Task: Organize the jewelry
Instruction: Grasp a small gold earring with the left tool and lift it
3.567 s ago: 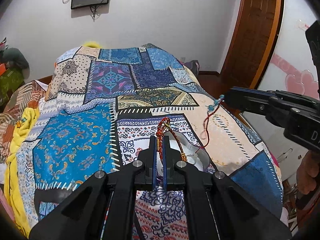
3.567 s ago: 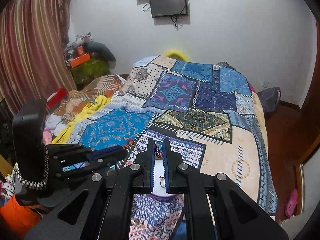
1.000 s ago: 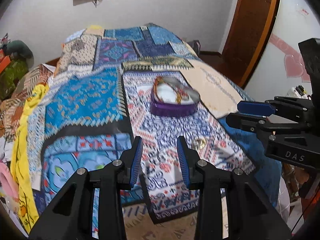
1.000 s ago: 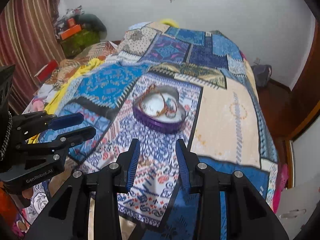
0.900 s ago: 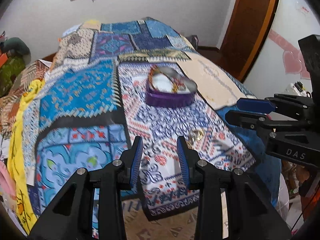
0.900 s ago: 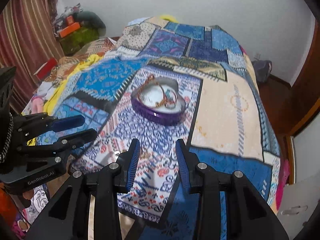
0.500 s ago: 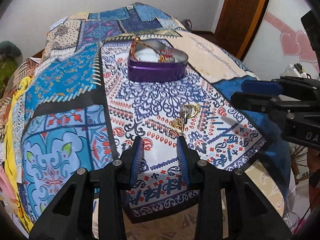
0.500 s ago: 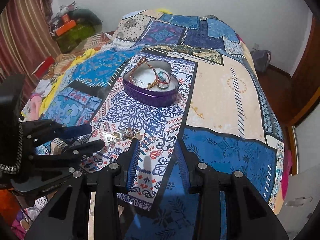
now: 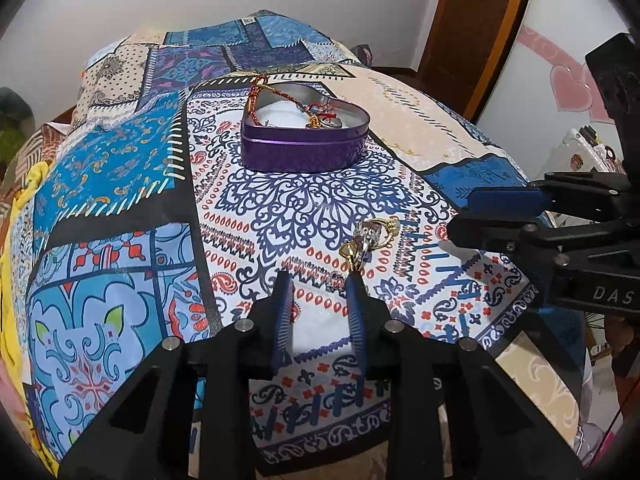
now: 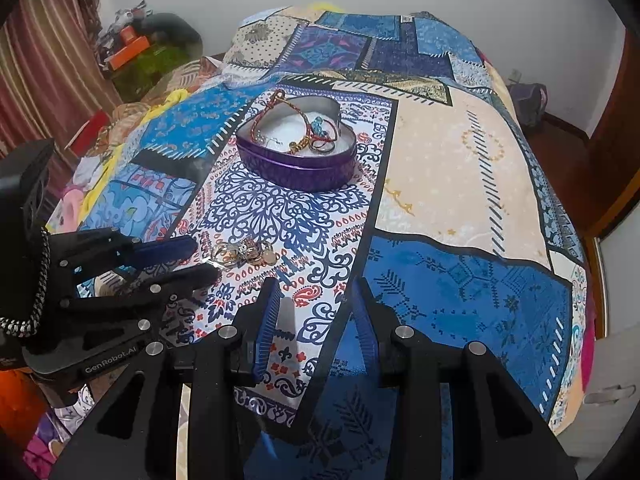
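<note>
A purple heart-shaped tin [image 9: 304, 148] [image 10: 296, 168] stands on the patterned bedspread with a red-and-gold cord bracelet [image 9: 256, 96] and a blue-beaded one [image 10: 318, 124] lying in it. A small heap of gold rings [image 9: 368, 240] [image 10: 242, 252] lies on the cloth nearer to me. My left gripper [image 9: 319, 280] [image 10: 202, 258] hovers low with its right fingertip just short of the rings. Its jaws are closing and nothing is between them. My right gripper [image 10: 316, 286] [image 9: 472, 212] is open and empty, a little to the right of the rings.
The bedspread [image 10: 460, 184] drops off at the near and right edges of the bed. Yellow cloth and clutter [image 10: 132, 60] lie on the left by a striped curtain. A wooden door [image 9: 472, 32] stands on the far right.
Both grippers held bracelets over the tin earlier; those now lie in it. Both have since drawn back and sunk toward the rings, and the left jaws have narrowed.
</note>
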The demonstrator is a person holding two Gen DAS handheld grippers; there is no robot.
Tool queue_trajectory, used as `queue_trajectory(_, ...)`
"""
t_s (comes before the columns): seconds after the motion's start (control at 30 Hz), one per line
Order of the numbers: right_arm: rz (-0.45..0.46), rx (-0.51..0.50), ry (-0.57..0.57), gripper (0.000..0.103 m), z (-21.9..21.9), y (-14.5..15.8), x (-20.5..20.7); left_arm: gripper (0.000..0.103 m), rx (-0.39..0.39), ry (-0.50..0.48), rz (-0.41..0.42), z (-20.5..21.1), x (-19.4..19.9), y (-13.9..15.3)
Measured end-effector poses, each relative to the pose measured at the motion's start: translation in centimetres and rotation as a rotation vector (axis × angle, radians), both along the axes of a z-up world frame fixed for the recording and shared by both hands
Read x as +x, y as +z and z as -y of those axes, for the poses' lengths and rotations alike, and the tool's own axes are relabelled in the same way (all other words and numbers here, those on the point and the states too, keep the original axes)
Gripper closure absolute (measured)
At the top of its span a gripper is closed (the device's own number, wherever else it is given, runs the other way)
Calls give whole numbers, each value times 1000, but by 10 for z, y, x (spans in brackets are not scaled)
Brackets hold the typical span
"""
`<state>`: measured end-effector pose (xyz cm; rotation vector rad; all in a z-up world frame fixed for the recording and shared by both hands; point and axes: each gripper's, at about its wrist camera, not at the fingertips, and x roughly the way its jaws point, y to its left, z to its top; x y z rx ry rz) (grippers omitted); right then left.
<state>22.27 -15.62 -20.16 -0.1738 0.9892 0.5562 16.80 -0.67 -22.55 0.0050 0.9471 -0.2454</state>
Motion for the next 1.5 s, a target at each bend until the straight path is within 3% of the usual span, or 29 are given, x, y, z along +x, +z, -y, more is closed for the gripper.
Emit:
queue_trajectory(0.5,-19,6,65,69,-17,-8,6,95,-48,-28,4,-5,9,-5)
queue_trajectory(0.77,-4,-11,118,69,-34,-13,10,95,-83,2,11,-12,6,-2)
queue_trajectory(1.5,51,-69,220,72,-68,-11,6,95,-87,95,54,-44,-14,15)
